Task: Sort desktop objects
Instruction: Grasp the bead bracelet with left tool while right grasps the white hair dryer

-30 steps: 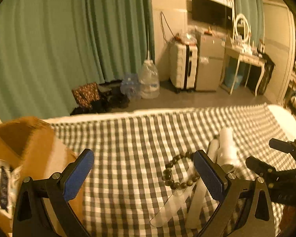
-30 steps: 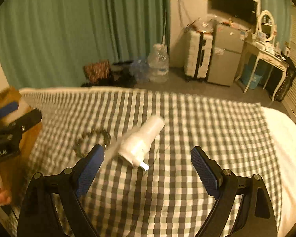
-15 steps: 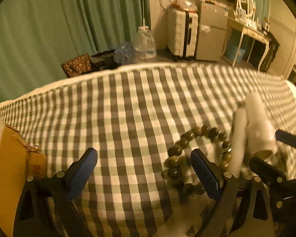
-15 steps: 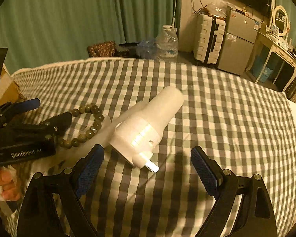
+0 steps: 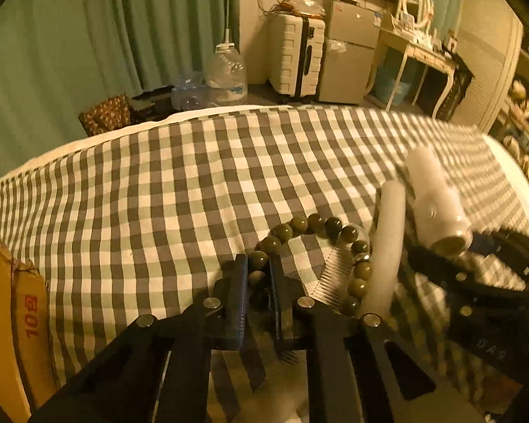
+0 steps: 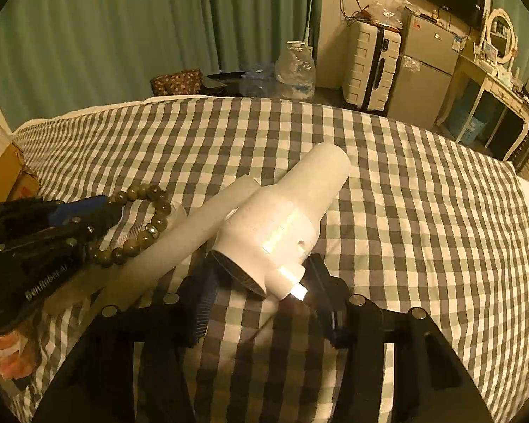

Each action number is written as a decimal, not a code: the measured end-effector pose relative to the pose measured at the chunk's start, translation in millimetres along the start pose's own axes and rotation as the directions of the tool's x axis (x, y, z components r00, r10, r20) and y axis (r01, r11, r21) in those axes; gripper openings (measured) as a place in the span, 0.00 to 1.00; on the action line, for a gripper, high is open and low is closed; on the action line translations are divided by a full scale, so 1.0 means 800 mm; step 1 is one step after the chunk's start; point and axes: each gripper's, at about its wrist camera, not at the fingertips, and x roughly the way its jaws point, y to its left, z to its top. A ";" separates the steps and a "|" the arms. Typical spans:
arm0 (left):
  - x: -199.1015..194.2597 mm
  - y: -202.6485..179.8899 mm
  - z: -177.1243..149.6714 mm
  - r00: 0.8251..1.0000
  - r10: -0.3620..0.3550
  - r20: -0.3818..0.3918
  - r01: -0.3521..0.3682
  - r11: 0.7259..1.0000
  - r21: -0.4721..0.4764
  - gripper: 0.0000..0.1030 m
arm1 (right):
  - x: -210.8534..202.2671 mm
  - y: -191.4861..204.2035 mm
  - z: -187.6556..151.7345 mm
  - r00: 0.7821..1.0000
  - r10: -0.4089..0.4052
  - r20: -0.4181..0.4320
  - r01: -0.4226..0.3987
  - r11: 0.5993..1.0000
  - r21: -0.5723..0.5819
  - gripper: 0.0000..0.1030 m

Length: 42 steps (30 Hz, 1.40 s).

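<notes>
A dark green bead bracelet (image 5: 321, 227) lies on the checked cloth over a clear comb (image 5: 329, 278). My left gripper (image 5: 258, 276) is shut on the bracelet's near left beads; the left gripper shows in the right wrist view (image 6: 98, 216) by the bracelet (image 6: 151, 225). A white bottle (image 6: 292, 211) lies on its side beside a long white tube (image 6: 194, 236). My right gripper (image 6: 261, 282) is shut on the bottle's near end. The bottle (image 5: 437, 204) and tube (image 5: 388, 243) also show in the left wrist view.
A cardboard box (image 5: 14, 317) stands at the left edge of the checked cloth (image 5: 158, 194). Beyond the far edge are a water jug (image 5: 225, 74), a suitcase (image 5: 296, 58), a small fridge and a white dressing table. Green curtains hang behind.
Both grippers moved forward and down and closed: the left one onto the bracelet's beads, the right one onto the white bottle's near end. Both were open before.
</notes>
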 end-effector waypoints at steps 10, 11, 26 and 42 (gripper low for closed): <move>-0.031 -0.002 0.029 0.997 0.036 0.064 -0.036 0.999 0.002 0.10 | -0.015 -0.012 0.009 0.999 0.035 -0.007 -0.035 0.998 0.048 0.15; -0.038 -0.003 0.031 0.997 0.035 0.073 -0.035 0.999 0.003 0.10 | -0.017 -0.012 0.009 0.999 0.046 -0.006 -0.046 0.998 0.051 0.06; -0.065 -0.003 0.050 0.990 0.056 0.132 -0.054 0.998 -0.022 0.10 | -0.047 -0.013 0.024 0.997 -0.021 0.078 0.016 0.998 0.059 0.77; -0.070 0.028 0.047 0.989 0.049 0.141 -0.037 0.995 -0.087 0.10 | 0.019 -0.043 0.029 0.994 -0.111 -0.013 0.111 0.974 0.197 0.73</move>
